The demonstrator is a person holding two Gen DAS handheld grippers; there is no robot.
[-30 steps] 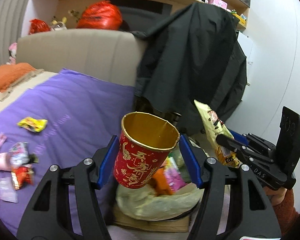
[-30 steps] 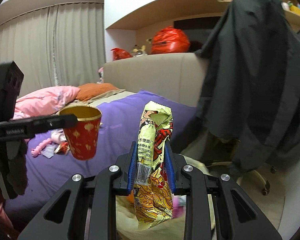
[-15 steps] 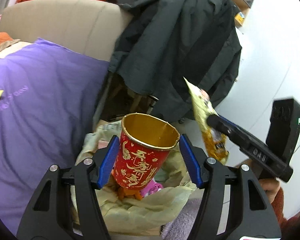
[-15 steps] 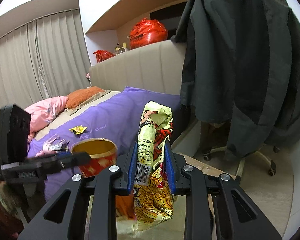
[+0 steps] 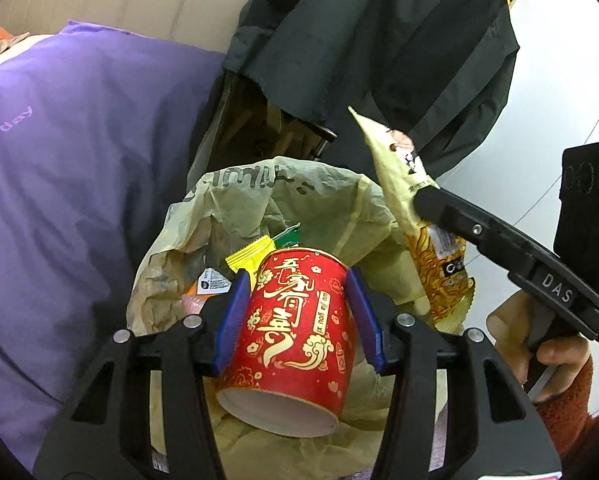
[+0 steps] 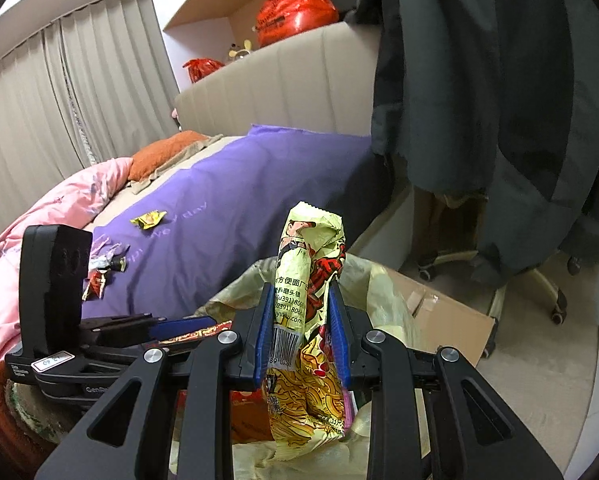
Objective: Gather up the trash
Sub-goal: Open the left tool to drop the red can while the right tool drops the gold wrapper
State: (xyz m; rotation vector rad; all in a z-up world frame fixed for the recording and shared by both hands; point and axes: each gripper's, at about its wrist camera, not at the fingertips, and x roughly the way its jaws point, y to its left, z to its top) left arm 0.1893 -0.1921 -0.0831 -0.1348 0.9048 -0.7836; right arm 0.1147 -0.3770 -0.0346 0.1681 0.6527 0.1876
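My left gripper is shut on a red paper cup with gold lettering, tipped mouth-down over the open trash bin lined with a yellowish bag. Wrappers lie inside the bag. My right gripper is shut on a yellow noodle packet, held upright above the bag's rim. The right gripper with its packet shows at the right of the left wrist view. The left gripper shows at the lower left of the right wrist view.
A purple bedspread lies to the left, with a yellow wrapper and several more wrappers on it. A dark coat hangs over a wheeled chair behind the bin. A flat cardboard sheet lies under the bin.
My left gripper has tilted downward over the bin, turning the red cup from mouth-up to mouth-down. The right gripper has come in over the bag with the packet still held.
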